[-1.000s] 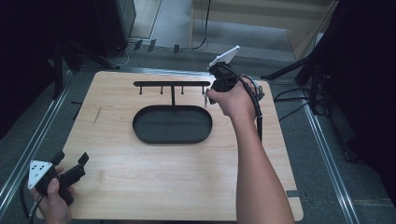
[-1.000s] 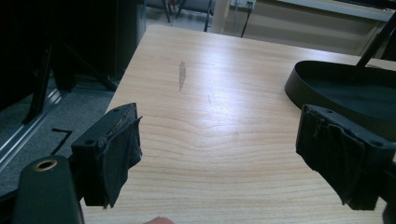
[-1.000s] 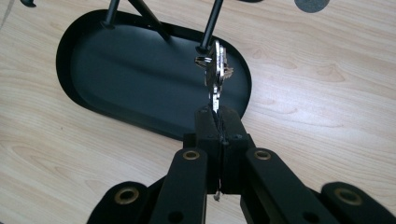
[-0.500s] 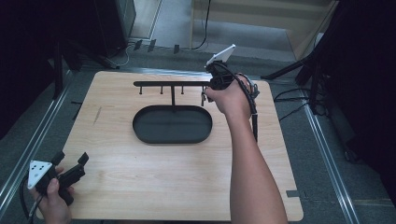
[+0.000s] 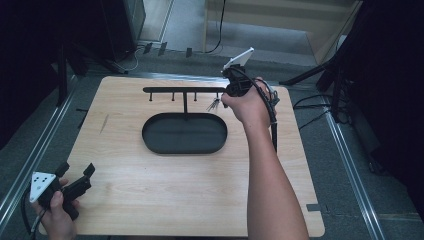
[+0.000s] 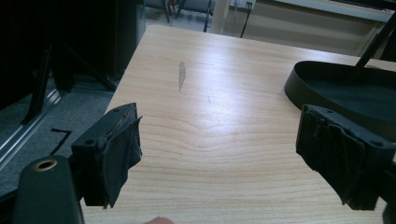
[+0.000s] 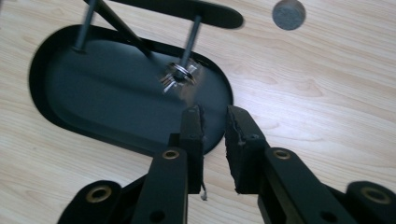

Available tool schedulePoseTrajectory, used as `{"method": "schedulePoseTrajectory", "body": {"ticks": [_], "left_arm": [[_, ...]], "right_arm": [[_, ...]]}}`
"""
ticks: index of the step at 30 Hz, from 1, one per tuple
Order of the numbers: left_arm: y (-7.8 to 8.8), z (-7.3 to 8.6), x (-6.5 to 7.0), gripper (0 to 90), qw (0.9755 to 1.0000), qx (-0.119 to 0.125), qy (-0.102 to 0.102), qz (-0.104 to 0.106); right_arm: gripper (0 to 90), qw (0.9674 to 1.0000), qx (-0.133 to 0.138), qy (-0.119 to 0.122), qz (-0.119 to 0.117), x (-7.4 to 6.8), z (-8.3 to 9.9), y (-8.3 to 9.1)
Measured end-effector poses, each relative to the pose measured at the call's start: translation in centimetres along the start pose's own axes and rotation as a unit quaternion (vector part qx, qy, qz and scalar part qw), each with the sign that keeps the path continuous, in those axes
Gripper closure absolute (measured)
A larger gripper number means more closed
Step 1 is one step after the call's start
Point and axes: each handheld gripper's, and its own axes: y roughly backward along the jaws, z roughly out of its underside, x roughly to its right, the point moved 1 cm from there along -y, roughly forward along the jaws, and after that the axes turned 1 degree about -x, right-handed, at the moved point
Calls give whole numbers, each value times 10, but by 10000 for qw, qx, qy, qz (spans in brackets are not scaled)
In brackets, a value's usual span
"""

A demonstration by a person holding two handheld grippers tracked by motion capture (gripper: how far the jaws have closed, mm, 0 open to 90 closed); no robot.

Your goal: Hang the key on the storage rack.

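Keys (image 7: 178,74) hang in a small metal bunch on the end peg of the black rack (image 5: 183,90), dangling over the right end of the oval black tray (image 5: 184,134) in the right gripper view, slightly blurred. Starting nearest the person: the left gripper (image 5: 75,176) sits low at the near left corner of the wooden tabletop (image 5: 165,200), held in the left hand (image 5: 55,215), its jaws spread wide with bare wood between them and nothing in its grasp. Further out, the tray lies mid-tabletop with the rack's post rising from its far side. Beyond that, the right hand (image 5: 250,105) reaches across to the rack's right end, and the right gripper (image 7: 214,122) points down at the keys from just beside them; its jaws stand a narrow gap apart, holding nothing. A grey round mark (image 7: 288,14) shows on the wood past the rack's end.
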Motion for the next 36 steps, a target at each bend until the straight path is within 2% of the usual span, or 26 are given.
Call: {"method": "schedulePoseTrajectory", "body": {"ticks": [12, 17, 18, 25, 26, 29, 36], "left_arm": [[0, 0, 0, 142, 10000, -5, -14, -4], [0, 0, 0, 142, 10000, -4, -25, -9], [0, 0, 0, 142, 10000, -4, -25, -9], [0, 0, 0, 142, 10000, -21, -28, -9], [0, 0, 0, 142, 10000, -21, -28, -9], [0, 0, 0, 142, 10000, -14, -16, -10], [0, 0, 0, 142, 10000, -13, -34, -10]], "right_arm": [[749, 9998, -80, -180, 12, 22, 15, -11], [742, 9993, -235, -299, -3, 38, 28, -22], [742, 9993, -235, -299, -3, 38, 28, -22], [740, 9983, -328, -486, 1, 64, 49, -35], [740, 9983, -328, -486, 1, 64, 49, -35], [716, 9976, -323, -616, -1, 76, 60, -42], [648, 9970, -370, -681, -48, 88, 77, -53]]}}
